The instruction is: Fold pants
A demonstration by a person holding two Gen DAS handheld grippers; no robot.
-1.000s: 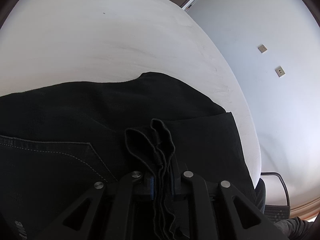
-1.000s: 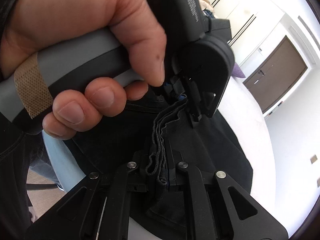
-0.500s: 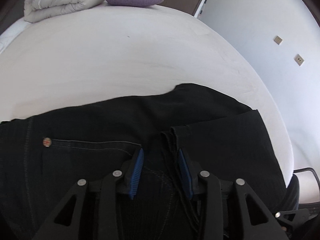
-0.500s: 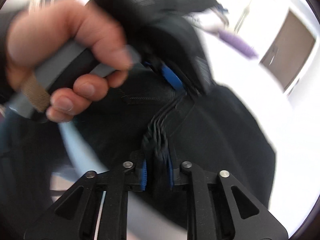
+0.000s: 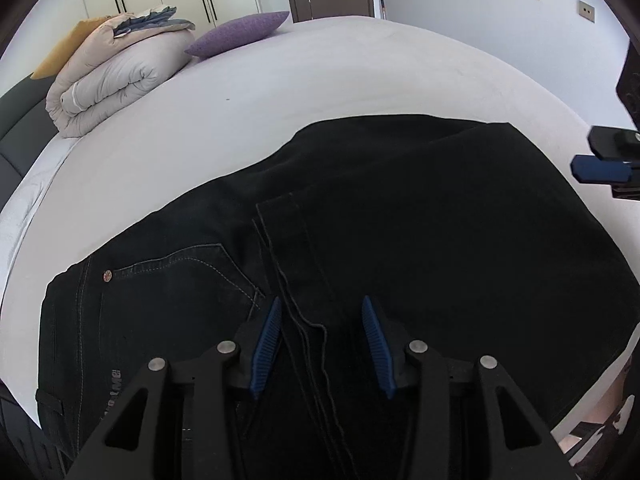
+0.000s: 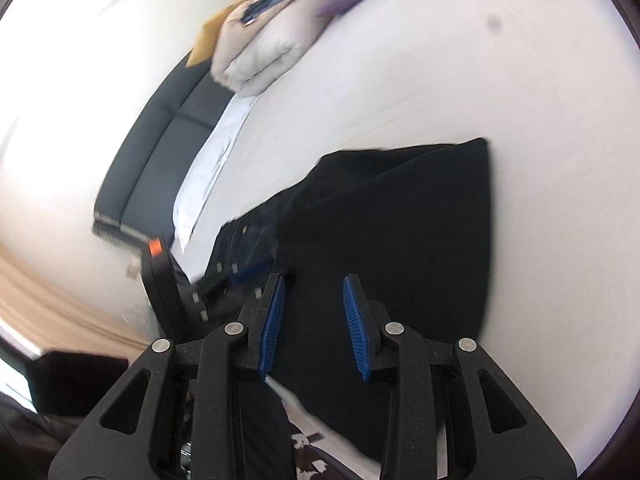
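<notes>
The black pants [image 5: 400, 220] lie folded on the white bed [image 5: 320, 80], leg hems laid over the seat near a stitched pocket [image 5: 180, 268]. My left gripper [image 5: 322, 312] is open and empty just above the hem edges. My right gripper [image 6: 314, 288] is open and empty above the folded pants [image 6: 400, 232] in the right wrist view. The right gripper's blue pad also shows at the right edge of the left wrist view [image 5: 600, 170]. The left gripper shows blurred in the right wrist view [image 6: 208, 284].
A folded beige duvet [image 5: 112, 76] and a purple pillow [image 5: 240, 34] lie at the bed's far end. A dark headboard [image 6: 160, 152] runs along the bed's left side. The bed's near edge is just below the pants.
Both grippers have opened and let go of the pant hems, which now lie flat on the seat. Both grippers have lifted and drawn back.
</notes>
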